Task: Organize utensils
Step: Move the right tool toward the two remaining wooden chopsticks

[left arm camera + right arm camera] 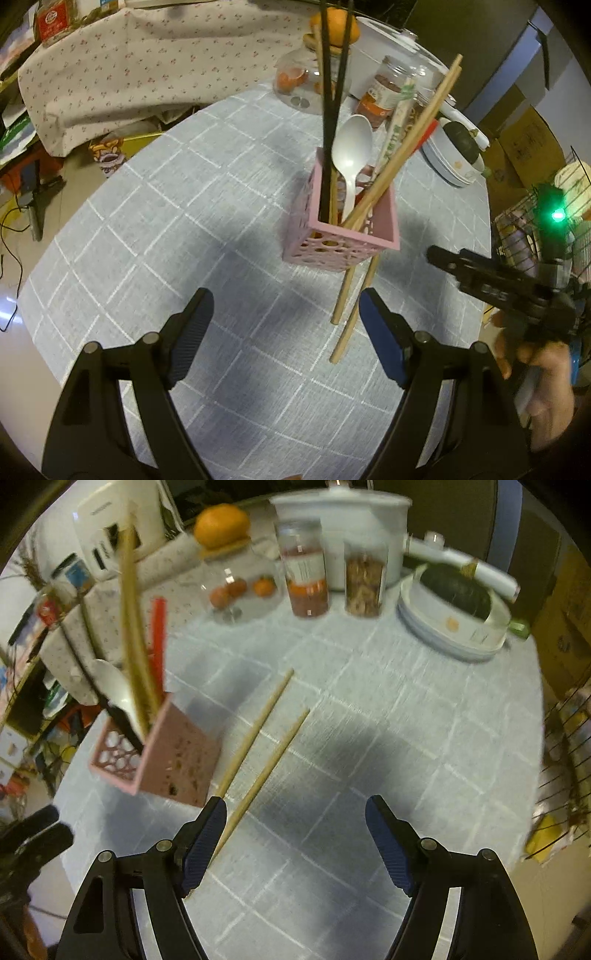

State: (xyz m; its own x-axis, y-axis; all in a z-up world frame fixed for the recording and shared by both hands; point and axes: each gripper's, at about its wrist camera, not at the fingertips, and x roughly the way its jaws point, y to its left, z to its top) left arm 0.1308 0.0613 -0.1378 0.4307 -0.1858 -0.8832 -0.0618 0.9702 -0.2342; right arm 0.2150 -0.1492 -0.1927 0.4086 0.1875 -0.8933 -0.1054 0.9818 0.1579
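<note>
Two loose chopsticks (pixel 258 746) beside one pink holder (pixel 345 221)

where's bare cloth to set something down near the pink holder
Free: the checked tablecloth left of the pink holder, and the patch right of the loose chopsticks, before the white cooker. Crowded: the far edge with jars.

- Round table (pixel 147 258) under a grey checked cloth.
- Pink holder (pixel 343 236) near centre; two chopsticks (pixel 351 306) flat at its 6 o'clock.
- Jars (pixel 306 572), white cooker (pixel 354 524) and bowl (pixel 443 627) at the table's 12 to 2 o'clock.
</note>
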